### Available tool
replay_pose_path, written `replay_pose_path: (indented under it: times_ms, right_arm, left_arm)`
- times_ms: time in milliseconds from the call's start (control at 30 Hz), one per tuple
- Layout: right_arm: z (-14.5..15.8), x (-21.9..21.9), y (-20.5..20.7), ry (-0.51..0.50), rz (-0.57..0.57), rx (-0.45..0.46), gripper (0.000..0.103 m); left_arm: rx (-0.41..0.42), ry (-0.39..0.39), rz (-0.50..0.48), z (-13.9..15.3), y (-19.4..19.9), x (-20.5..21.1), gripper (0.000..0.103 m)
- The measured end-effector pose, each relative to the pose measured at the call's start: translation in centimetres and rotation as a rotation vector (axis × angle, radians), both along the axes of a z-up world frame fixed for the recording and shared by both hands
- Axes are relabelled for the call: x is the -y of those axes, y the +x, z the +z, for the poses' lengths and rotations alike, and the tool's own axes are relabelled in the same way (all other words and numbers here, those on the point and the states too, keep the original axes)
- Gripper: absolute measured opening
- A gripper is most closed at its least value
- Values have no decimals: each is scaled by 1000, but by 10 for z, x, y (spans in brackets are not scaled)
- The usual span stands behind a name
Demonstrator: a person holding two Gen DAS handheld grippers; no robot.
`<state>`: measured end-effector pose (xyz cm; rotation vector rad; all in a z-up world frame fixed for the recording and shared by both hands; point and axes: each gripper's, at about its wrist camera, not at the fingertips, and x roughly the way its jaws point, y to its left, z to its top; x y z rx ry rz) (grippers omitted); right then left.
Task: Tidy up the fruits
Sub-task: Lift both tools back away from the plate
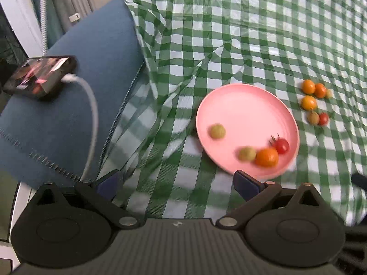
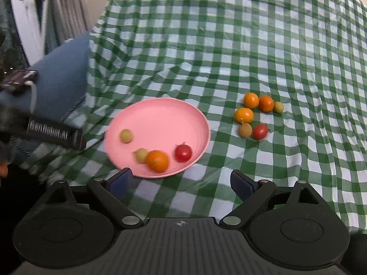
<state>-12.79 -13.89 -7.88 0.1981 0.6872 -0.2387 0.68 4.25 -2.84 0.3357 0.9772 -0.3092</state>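
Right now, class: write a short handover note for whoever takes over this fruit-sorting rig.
Left gripper: open, empty.
Right gripper: open, empty.
Pink plate: holds four fruits, namely two pale green ones, one orange fruit and one red tomato.
Done: those four are on the plate.
Left: six fruits in a cluster on the checked cloth, right of the plate.

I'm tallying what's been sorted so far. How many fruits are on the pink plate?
4 on the pink plate: a greenish fruit at left, another touching the orange fruit, and a red tomato at right. None seem hidden.
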Motion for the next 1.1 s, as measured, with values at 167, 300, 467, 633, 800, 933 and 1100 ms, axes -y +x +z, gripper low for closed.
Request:
replay_pose_path:
  times_ms: [167,300,467,633,800,933,1100]
  right_arm:
    - [26,-28,-24,-64,42,81,93]
    - [42,-38,-44,-89,12,131,95]
    - [56,-46,-69,-101,-12,174,95]
    - [61,-52,-82,-99,0,183,98]
    - [67,-58,-95,-111,0,206,99]
    - [71,-62,-100,-119,-3,221,99]
    - [73,-64,-104,-125,-5,228,99]
  left_arm:
    - [54,18,-3,12,-30,-21,103]
    - [85,-13,28,25,-52,-36,103]
    - [130,-49,47,41,-72,-48,103]
    - [183,-67,50,54,-92,-53,103]
    - [210,-74,40,63,-106,-57,103]
    - [223,-74,35,66,-112,-59,103]
    - [226,-77,38,68,-115,-60,103]
